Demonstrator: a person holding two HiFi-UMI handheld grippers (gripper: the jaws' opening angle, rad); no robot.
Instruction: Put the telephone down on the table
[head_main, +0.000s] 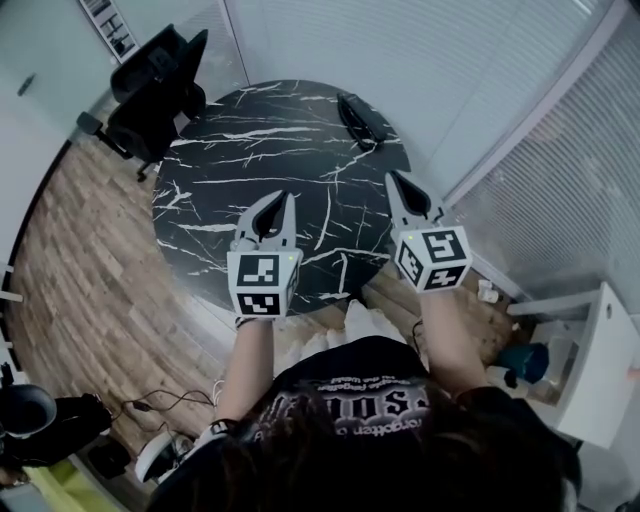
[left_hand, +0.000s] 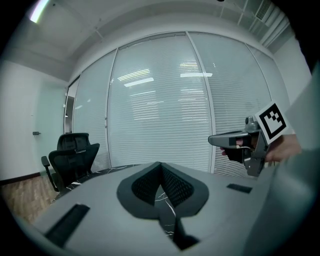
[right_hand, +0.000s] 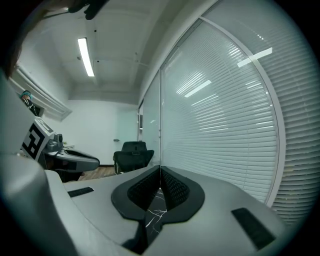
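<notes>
The telephone (head_main: 358, 118), a black handset, lies flat on the far right part of the round black marble table (head_main: 250, 150). No gripper touches it. My left gripper (head_main: 288, 198) hovers over the table's near edge, its jaws shut tip to tip with nothing between them (left_hand: 159, 165). My right gripper (head_main: 391, 177) is held over the table's right edge, a short way in front of the telephone. It is shut and holds nothing (right_hand: 160, 169). Each gripper shows at the side of the other's view.
A black office chair (head_main: 155, 80) stands at the table's far left on the wooden floor. Glass walls with blinds (head_main: 480, 90) run behind and to the right. A white cabinet (head_main: 605, 370) stands at the right, and cables (head_main: 160, 405) lie on the floor near my feet.
</notes>
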